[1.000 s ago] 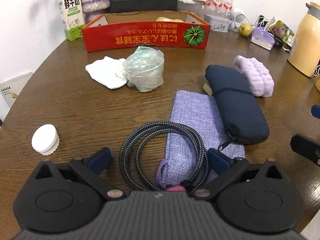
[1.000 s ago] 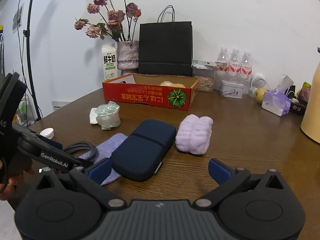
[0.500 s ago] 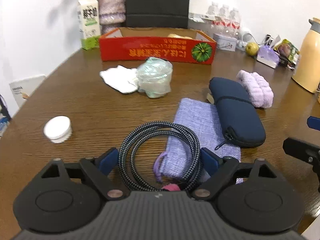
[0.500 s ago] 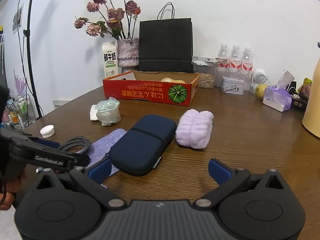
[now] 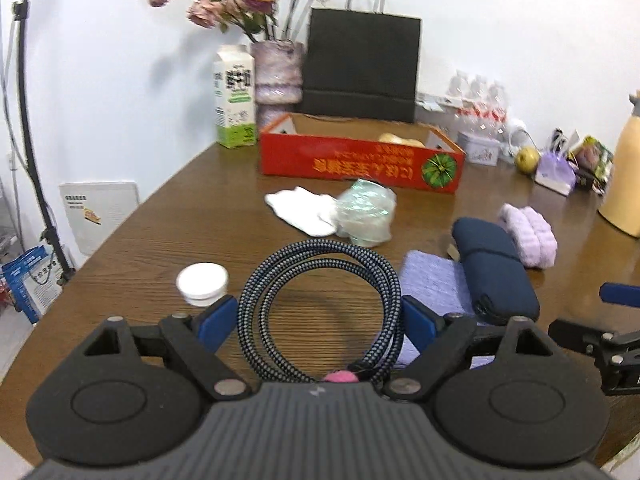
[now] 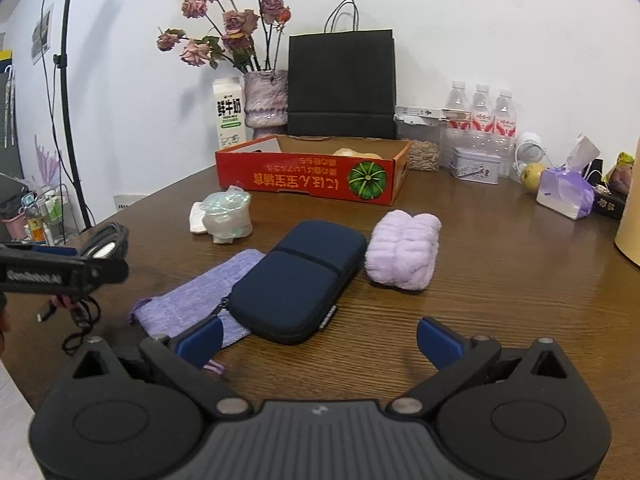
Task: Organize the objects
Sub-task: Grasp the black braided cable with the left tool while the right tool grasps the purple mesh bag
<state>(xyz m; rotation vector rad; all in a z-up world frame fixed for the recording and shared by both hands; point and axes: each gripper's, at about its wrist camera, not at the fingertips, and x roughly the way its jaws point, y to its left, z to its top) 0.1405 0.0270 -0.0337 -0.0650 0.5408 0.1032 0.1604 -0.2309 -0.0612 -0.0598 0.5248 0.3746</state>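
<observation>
A black-and-white braided cable coil (image 5: 320, 250) is gripped at both sides by the blue pads of my left gripper (image 5: 318, 318) and is raised off the brown table (image 5: 192, 220). In the right wrist view the cable (image 6: 106, 240) hangs from that gripper at the far left, its plug end dangling. My right gripper (image 6: 319, 340) stands open and holds nothing, just short of a dark blue zip case (image 6: 298, 280). The case lies on a purple fabric pouch (image 6: 200, 300). Beside it sits a rolled lilac towel (image 6: 402, 250).
A red cardboard box (image 5: 360, 160) stands at mid-table, with a white cloth (image 5: 304, 208) and a crumpled plastic bag (image 5: 366, 214) before it. A white lid (image 5: 202, 282) lies left. Milk carton (image 6: 229, 118), vase, black bag, bottles and a thermos (image 5: 624, 184) line the back.
My left gripper closed on the cable coil, lifted it off the purple pouch and moved it left and up. The right gripper has stayed where it was.
</observation>
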